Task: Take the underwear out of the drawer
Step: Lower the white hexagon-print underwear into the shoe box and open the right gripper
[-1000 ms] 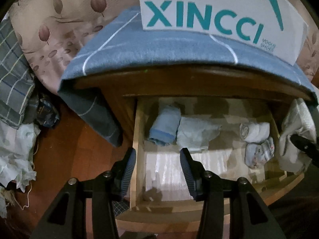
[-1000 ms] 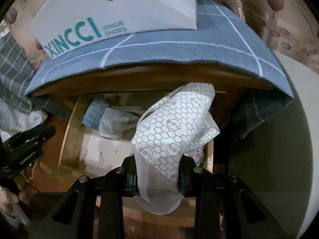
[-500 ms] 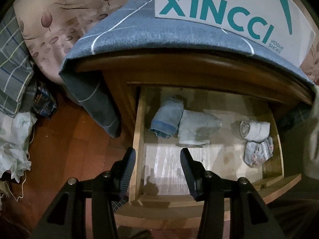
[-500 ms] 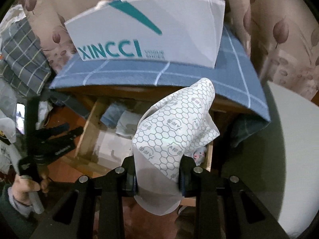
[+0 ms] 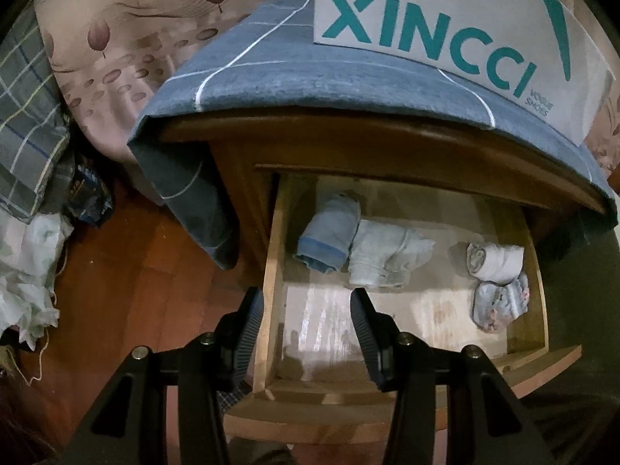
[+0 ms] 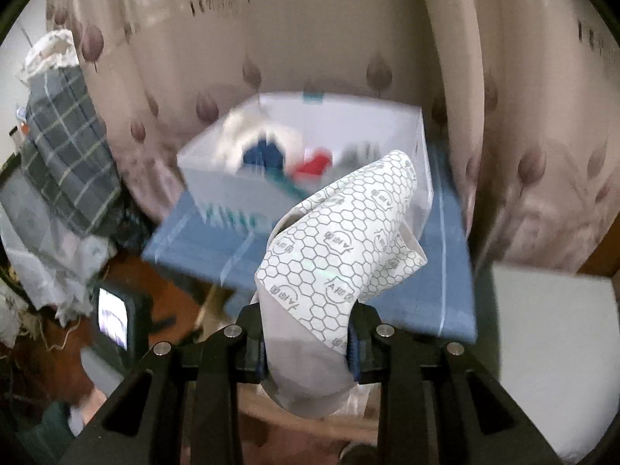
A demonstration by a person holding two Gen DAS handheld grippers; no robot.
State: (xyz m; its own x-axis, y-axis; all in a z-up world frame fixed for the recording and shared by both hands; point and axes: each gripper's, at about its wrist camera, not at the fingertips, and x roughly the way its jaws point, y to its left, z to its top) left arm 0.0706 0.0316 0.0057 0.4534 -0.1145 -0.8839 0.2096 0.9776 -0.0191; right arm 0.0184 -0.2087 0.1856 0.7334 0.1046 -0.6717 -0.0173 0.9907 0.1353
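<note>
Your right gripper (image 6: 308,343) has its jaws clamped on the hexagon-print underwear (image 6: 341,259), which stands up from the pads and droops below them, lifted clear above the blue checked cloth (image 6: 418,290); beyond it sits the white box (image 6: 420,143), open-topped, with blurred blue, red and white items inside; the leaf-print curtain (image 6: 310,31) hangs behind; a plaid cloth (image 6: 66,151) is piled at the left, and a small lit screen (image 6: 112,317) stands low on the left.

Your left gripper (image 5: 306,329) has its jaws partly open with nothing between the pads; the drawer's left wall runs up between them; it hangs over the open drawer (image 5: 271,290). Inside lie a blue rolled garment (image 5: 329,236) touching a pale folded one (image 5: 387,255) at the back left, and a white roll (image 5: 496,259) just above a patterned roll (image 5: 500,302) at the right; the front of the drawer floor is bare. The cloth's corner (image 5: 190,193) droops down the cabinet's left side, beside the drawer; crumpled white fabric (image 5: 27,283) lies on the wooden floor (image 5: 128,290).
</note>
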